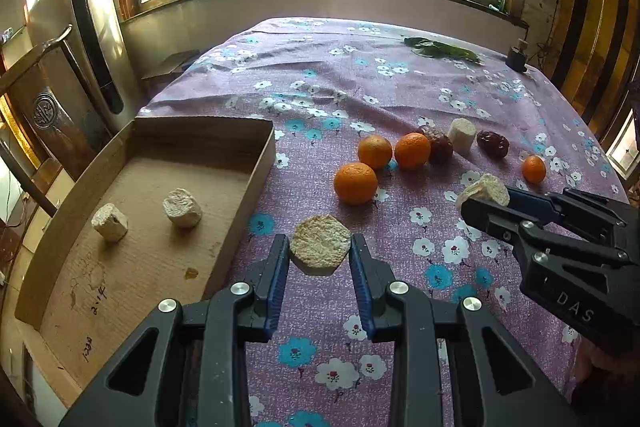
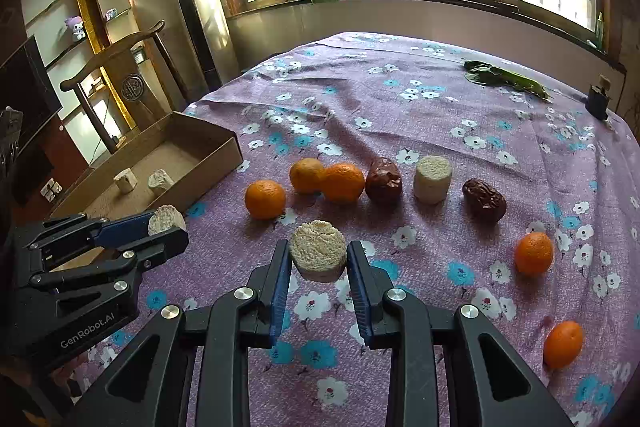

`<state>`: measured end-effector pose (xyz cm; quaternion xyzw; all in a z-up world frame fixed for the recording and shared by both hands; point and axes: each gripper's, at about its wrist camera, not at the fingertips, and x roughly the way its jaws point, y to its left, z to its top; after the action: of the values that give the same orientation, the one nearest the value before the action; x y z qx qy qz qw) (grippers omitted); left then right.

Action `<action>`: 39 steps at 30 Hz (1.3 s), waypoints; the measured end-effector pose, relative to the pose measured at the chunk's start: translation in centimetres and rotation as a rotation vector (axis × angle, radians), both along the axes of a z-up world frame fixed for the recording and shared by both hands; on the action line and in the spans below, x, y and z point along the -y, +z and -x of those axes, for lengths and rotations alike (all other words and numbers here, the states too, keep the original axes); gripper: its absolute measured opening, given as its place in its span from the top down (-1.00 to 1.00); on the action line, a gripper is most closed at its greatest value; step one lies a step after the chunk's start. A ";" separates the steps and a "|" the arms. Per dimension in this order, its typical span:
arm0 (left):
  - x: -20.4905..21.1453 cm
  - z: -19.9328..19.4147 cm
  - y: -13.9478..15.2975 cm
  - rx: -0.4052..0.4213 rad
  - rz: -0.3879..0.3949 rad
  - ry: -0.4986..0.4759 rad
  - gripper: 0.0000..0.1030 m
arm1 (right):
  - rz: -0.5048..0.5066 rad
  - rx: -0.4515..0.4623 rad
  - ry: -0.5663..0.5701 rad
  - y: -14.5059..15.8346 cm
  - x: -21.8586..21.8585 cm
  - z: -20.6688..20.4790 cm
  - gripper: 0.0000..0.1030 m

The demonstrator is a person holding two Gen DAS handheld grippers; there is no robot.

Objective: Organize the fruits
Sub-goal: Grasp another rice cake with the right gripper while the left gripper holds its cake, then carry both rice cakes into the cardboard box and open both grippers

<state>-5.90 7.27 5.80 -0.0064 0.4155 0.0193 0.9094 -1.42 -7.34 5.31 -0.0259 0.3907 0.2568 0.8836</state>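
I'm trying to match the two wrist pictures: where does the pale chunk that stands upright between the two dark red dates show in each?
Left wrist: the upright pale chunk is right of centre, between the dates, behind the oranges.
Right wrist: the same chunk is right of centre, midway up.
Shared landmark: the cardboard box, on the left in both.

left cam: close, looks down over its tool | right cam: same | both see the purple flowered desk cloth (image 1: 360, 75), windows
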 end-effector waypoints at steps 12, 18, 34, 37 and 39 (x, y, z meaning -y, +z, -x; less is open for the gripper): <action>-3.9 1.4 1.4 0.031 -0.009 0.070 0.42 | 0.011 0.018 0.088 1.1 -4.6 1.9 0.40; -6.2 1.6 1.7 0.038 -0.009 0.110 0.42 | 0.021 0.023 0.132 1.6 -7.0 1.9 0.40; -13.8 1.1 1.5 -0.002 -0.008 0.202 0.42 | 0.052 0.028 0.258 2.1 -13.7 1.1 0.40; -15.3 0.9 1.0 -0.028 0.014 0.210 0.42 | 0.054 0.023 0.286 1.9 -15.2 0.8 0.40; -16.1 0.8 0.5 -0.046 0.022 0.213 0.42 | 0.059 0.021 0.308 1.8 -16.2 0.8 0.40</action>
<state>-6.71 23.33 6.34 -0.0601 0.4336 0.1116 0.8922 -2.18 8.84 7.13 -0.1139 0.3801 0.3774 0.8367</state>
